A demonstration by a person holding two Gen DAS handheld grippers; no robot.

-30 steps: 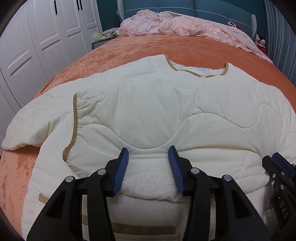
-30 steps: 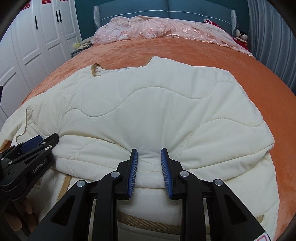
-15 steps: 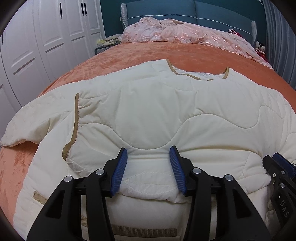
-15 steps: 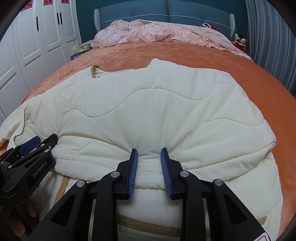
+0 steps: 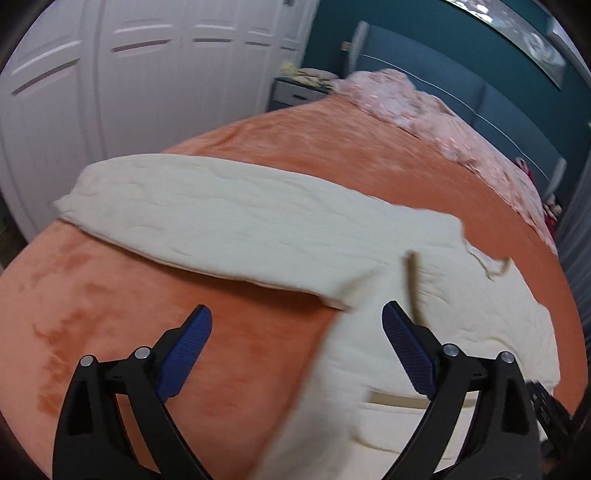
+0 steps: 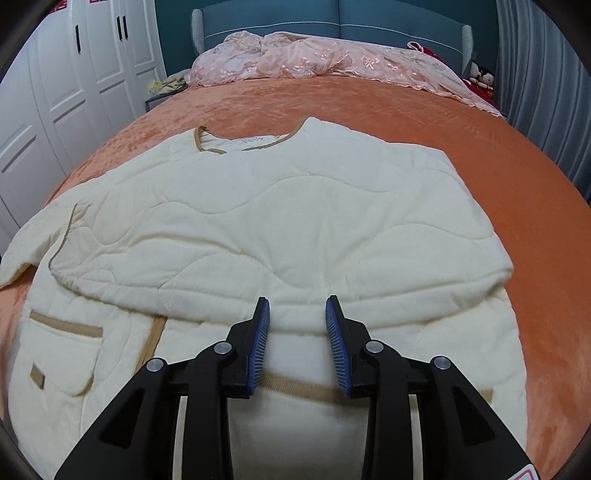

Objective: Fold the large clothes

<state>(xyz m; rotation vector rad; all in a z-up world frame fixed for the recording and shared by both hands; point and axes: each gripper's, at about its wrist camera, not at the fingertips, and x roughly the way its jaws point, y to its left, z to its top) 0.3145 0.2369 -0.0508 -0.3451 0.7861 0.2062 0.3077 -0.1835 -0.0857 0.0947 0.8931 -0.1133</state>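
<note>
A cream quilted jacket (image 6: pixel 295 229) with tan trim lies on the orange bedspread (image 6: pixel 517 177), its right sleeve folded across the body. Its left sleeve (image 5: pixel 229 221) stretches out to the left over the bedspread. My left gripper (image 5: pixel 295 328) is open wide and empty, above the bedspread below that sleeve, its right finger over the jacket's edge. My right gripper (image 6: pixel 297 314) is open and empty, its fingers just above the folded sleeve's lower edge near the jacket's middle. The left wrist view is blurred.
A pink lace blanket (image 6: pixel 332 59) lies bunched at the head of the bed by the blue headboard (image 6: pixel 332 22). White wardrobe doors (image 5: pixel 110 92) stand to the left. A nightstand (image 5: pixel 295 92) sits beside the bed. Grey curtains (image 6: pixel 546 74) hang at the right.
My left gripper let go of the folded sleeve, opened wide and swung left toward the outstretched sleeve. My right gripper opened slightly and drew back a little from the fold.
</note>
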